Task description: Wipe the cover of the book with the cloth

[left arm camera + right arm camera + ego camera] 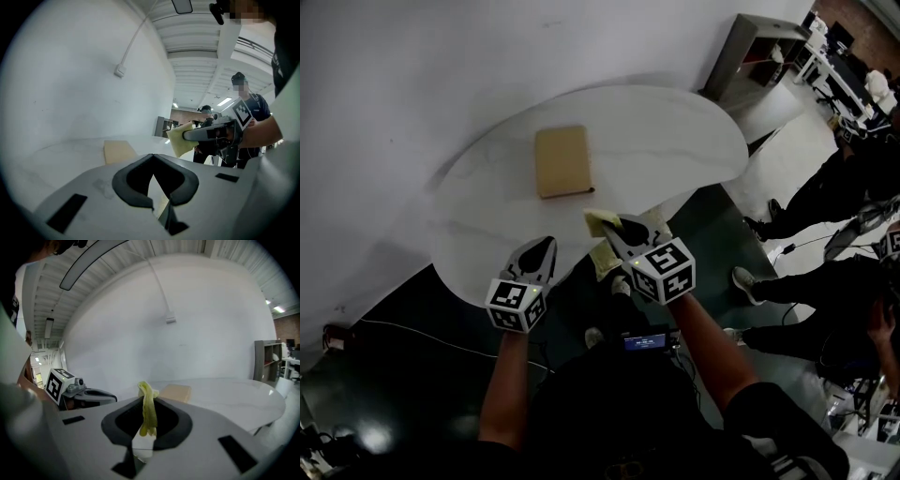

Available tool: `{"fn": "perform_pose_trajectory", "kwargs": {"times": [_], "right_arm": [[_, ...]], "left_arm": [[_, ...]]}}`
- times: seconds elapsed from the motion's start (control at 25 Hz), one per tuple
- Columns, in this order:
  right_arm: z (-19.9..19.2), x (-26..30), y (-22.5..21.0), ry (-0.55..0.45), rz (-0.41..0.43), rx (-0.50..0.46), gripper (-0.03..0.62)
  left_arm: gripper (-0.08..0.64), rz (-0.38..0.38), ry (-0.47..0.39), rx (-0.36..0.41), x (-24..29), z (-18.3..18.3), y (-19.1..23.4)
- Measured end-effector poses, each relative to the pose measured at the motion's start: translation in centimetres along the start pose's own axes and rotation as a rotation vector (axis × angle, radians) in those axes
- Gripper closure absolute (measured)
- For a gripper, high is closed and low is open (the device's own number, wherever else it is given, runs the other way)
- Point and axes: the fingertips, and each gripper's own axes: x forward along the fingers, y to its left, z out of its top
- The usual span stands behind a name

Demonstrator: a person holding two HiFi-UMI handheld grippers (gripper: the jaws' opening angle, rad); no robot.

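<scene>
A tan book [562, 161] lies flat in the middle of the white rounded table [675, 131]. My right gripper [610, 226] hovers over the table's near edge, just short of the book, shut on a yellow cloth [601, 221] whose loose end hangs below. In the right gripper view the cloth [147, 409] stands pinched between the jaws, with the book [176, 392] beyond it. My left gripper [546, 247] is shut and empty, to the left of the right one and near the table's edge. The left gripper view shows the book [119, 151] ahead and the cloth [179, 139] to the right.
Several people stand and sit at the right [834, 197]. A grey shelf unit [757, 47] stands against the wall past the table. A cable [403, 330] runs over the dark floor at the left. A white wall rises behind the table.
</scene>
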Motion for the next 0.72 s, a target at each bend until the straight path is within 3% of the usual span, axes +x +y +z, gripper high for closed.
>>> {"fn": "perform_pose_trajectory", "kwargs": {"times": [0.44, 0.72], "right_arm": [[-1.1, -2.4, 1.8, 0.005, -0.023, -0.013, 0.503], [-0.6, -2.4, 1.5, -0.002, -0.031, -0.01, 0.503]], "left_arm": [[0.551, 0.03, 0.003, 0.038, -2.1, -0.7, -1.0], [0.551, 0.002, -0.011, 0.029, -1.9, -0.4, -1.3]]}}
